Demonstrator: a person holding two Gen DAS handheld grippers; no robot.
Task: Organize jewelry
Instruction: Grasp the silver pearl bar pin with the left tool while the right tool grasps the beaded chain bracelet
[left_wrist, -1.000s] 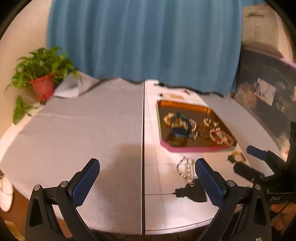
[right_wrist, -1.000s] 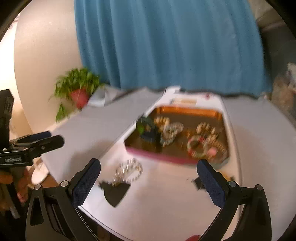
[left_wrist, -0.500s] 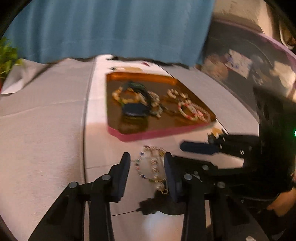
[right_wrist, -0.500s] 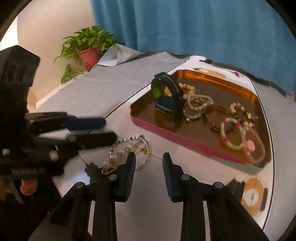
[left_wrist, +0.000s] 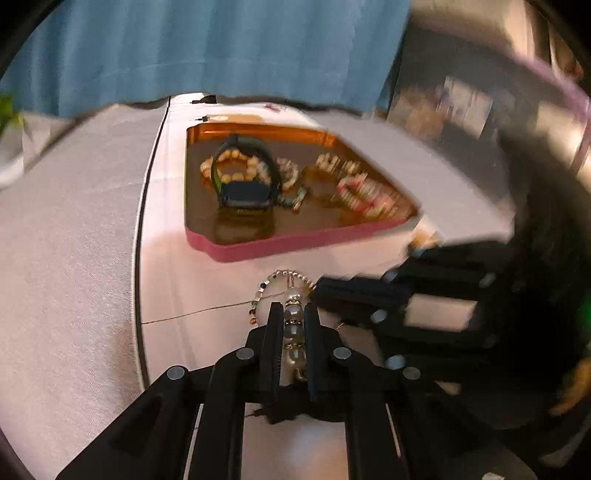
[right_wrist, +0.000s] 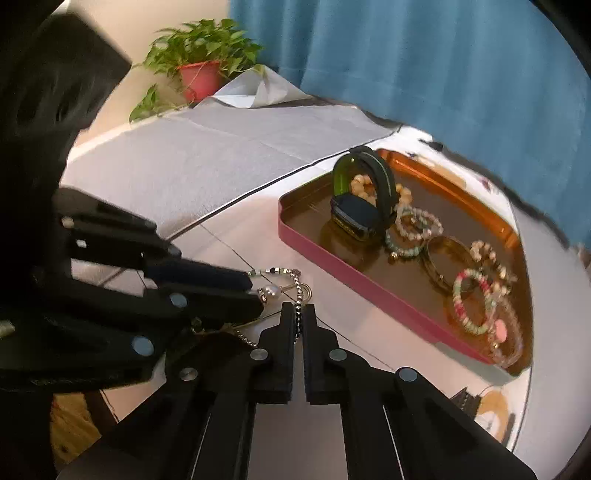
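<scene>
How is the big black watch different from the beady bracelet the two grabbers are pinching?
The watch stands upright inside the tray; the beaded bracelet lies flat on the table outside it. The watch is one thick dark band; the bracelet is thin pearls and small beads. Nothing touches the watch; both grippers pinch the bracelet. Both are wrist loops.

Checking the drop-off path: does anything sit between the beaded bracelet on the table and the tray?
Nothing visible does. The beaded bracelet lies on the white table just short of the tray, with bare tabletop between them. The left gripper is closing on its pearl part, and the right gripper pinches its thin beaded strand.
</scene>
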